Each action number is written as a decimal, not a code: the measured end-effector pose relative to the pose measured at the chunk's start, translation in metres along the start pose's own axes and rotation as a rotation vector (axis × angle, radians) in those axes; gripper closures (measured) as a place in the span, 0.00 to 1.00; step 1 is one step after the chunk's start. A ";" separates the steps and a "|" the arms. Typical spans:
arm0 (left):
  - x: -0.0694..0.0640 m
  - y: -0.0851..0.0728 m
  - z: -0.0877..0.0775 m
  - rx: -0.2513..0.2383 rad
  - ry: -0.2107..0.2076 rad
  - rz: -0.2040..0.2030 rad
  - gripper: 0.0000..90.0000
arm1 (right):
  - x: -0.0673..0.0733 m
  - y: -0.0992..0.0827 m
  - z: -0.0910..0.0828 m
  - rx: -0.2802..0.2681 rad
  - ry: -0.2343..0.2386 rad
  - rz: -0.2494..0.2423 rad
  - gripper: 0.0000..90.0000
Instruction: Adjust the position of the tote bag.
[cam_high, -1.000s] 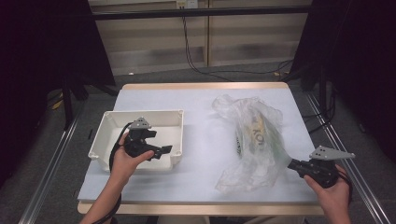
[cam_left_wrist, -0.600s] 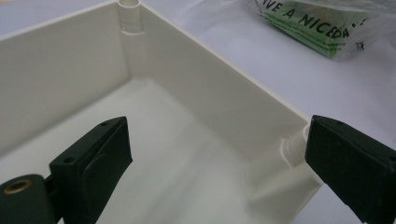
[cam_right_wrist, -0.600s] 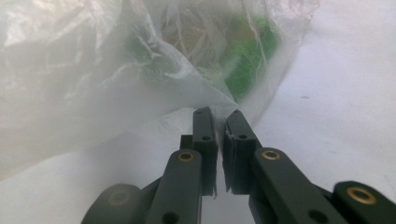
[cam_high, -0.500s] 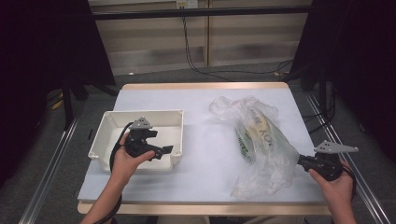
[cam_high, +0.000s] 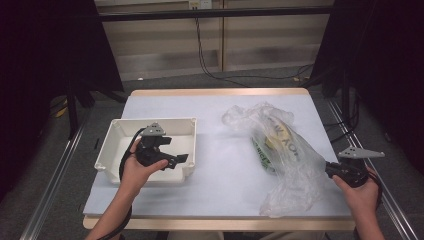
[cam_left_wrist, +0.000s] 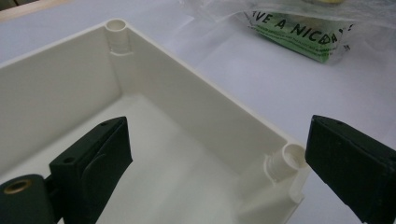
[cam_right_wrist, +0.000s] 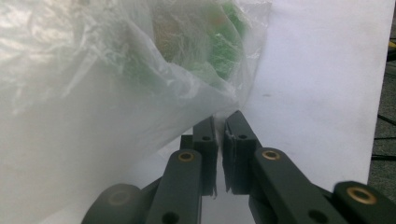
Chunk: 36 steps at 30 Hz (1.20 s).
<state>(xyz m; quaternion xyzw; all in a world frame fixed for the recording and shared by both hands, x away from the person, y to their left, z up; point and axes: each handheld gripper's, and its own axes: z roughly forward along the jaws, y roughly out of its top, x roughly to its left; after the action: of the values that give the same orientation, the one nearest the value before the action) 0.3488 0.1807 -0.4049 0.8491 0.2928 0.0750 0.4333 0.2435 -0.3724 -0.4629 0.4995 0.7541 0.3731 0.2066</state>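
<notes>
White bin (cam_high: 116, 137) w/ left gripper (cam_left_wrist: 219, 163) fingers wide over its wall; right gripper (cam_right_wrist: 219, 140) pinches plastic bag (cam_high: 290, 165), green "HAVE A NICE DAY" print, at 3 o'clock.

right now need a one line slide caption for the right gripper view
Right gripper, jaws shut on a pinch of the clear plastic bag, green packaging showing through, over the white table.

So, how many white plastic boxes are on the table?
1: the white plastic box sits at the table's left side, under the left gripper. The clear plastic bag at right may hide other items.
</notes>
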 end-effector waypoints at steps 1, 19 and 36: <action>-0.001 0.001 0.001 0.002 -0.001 -0.004 0.08 | -0.002 0.001 0.002 0.006 -0.005 0.004 0.94; -0.001 0.018 0.022 0.022 -0.028 0.027 0.08 | -0.024 0.024 0.037 0.019 -0.019 -0.002 0.94; 0.002 0.030 0.030 0.009 -0.033 0.031 0.08 | -0.028 0.062 0.086 0.019 0.015 -0.032 0.93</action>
<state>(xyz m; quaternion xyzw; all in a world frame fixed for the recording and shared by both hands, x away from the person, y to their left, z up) 0.3749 0.1476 -0.4000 0.8566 0.2729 0.0663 0.4329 0.3504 -0.3533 -0.4716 0.4867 0.7670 0.3661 0.2021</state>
